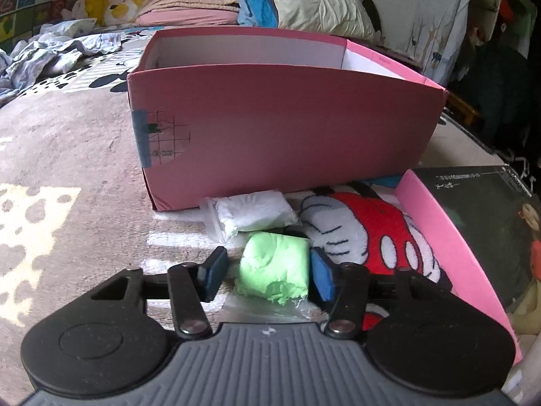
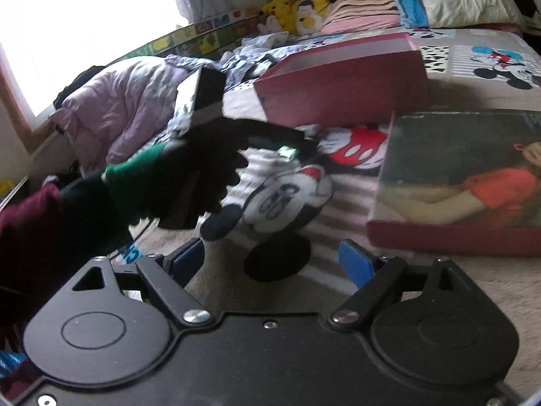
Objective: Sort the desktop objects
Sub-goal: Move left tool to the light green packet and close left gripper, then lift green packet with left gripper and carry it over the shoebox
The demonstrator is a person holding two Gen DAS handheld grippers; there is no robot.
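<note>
Two blue pads frame the work on the left gripper [image 1: 268, 272]: they stand narrow around a green clay lump in clear wrap [image 1: 274, 270], the right-hand pad against its side, the other with a sliver of gap left — so closing on it, not yet clamped as far as the left wrist view shows. The lump lies on a cartoon-print blanket [image 1: 368, 223], just in front of a white packet [image 1: 253, 215], which sits at the foot of an open pink box [image 1: 287, 128]. Beside them to the right lies the pink box lid [image 1: 446, 237], picture side up.

Over on the right gripper [image 2: 272, 265], the jaws stand wide with nothing between them, hovering over the blanket near the lid's corner.

My reading: this is the pick-up step for the green lump. Next it needs a firm squeeze, a lift clear of the white packet, and a carry over the tall near wall of the box — the soft clay may deform or slip in its wrap.
</note>
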